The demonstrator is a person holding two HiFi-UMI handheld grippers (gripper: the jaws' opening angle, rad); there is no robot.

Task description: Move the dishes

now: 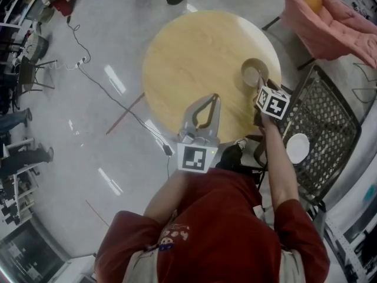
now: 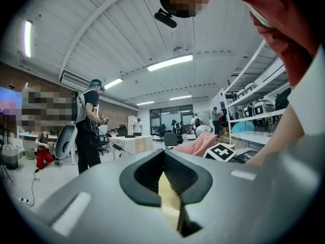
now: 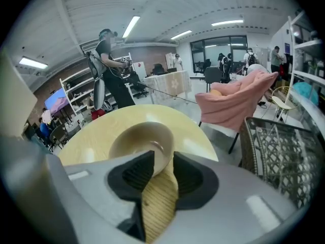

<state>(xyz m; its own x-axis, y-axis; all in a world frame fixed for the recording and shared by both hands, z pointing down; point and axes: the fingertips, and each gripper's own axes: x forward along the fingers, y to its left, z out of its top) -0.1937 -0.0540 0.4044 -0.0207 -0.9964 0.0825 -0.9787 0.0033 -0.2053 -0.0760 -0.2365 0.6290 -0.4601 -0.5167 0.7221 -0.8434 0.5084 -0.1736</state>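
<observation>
A beige bowl (image 1: 253, 72) sits at the right side of the round wooden table (image 1: 188, 58). My right gripper (image 1: 261, 90), with its marker cube, reaches it from the near side. In the right gripper view the near rim of the bowl (image 3: 139, 139) lies between the jaws of that gripper (image 3: 160, 159), which are shut on it. The left gripper (image 1: 213, 99) hovers over the table's near edge with nothing in it. In the left gripper view its jaws (image 2: 163, 156) are shut and point level across the room.
A white dish (image 1: 297, 147) lies on a black mesh rack (image 1: 330, 128) right of the table. A pink cloth (image 1: 324, 22) drapes a chair beyond it. A cable (image 1: 100, 84) runs over the floor at the left. A person (image 2: 89, 126) stands farther off.
</observation>
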